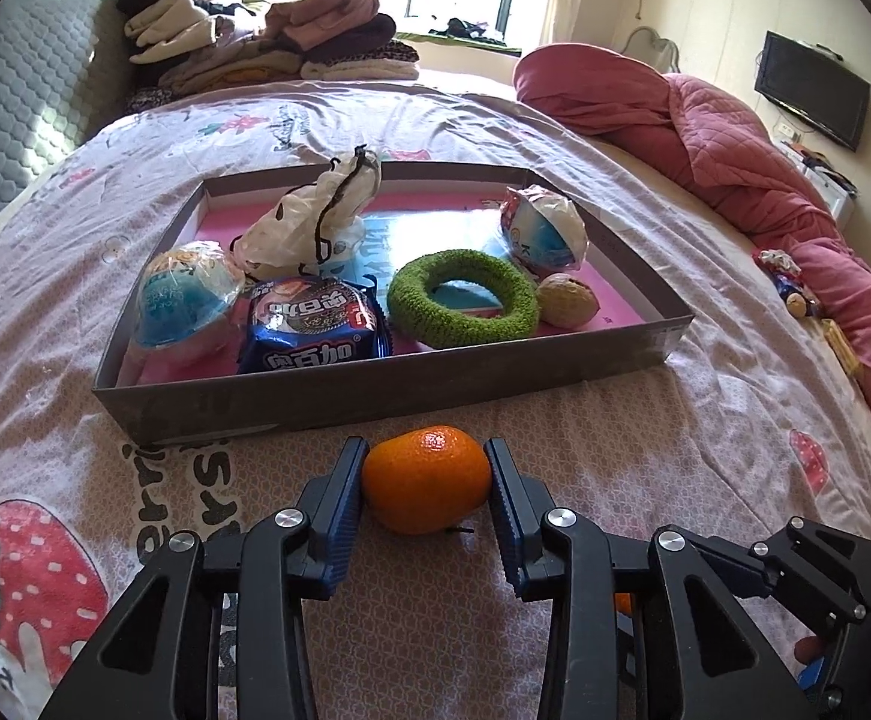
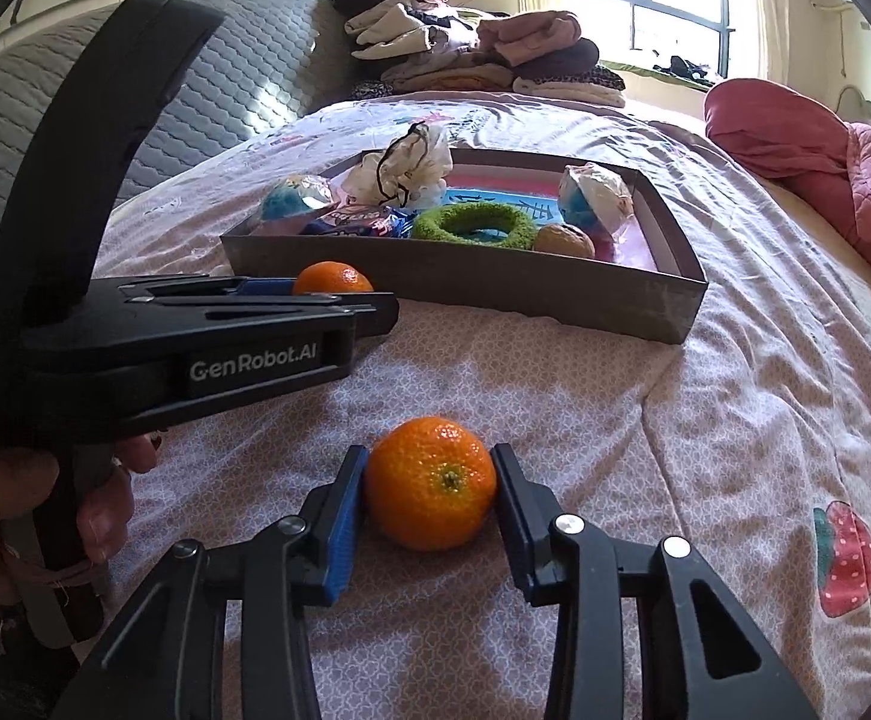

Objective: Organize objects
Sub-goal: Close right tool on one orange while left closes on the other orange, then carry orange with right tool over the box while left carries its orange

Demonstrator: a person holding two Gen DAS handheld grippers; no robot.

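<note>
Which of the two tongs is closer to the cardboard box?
Left. The left tongs hold a tangerine right by the box's near wall. The right tongs grip another tangerine farther back on the bedspread, apart from the box.

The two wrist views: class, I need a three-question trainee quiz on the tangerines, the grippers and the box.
1. True or false: both tangerines lie inside the grey box.
2. How many tangerines are gripped?
3. The green knitted ring lies: A) on the bedspread B) in the box C) on the folded clothes.

Key:
1. False; both are on the bedspread.
2. Two: left gripper on one tangerine, right gripper on the other tangerine.
3. B.
</note>
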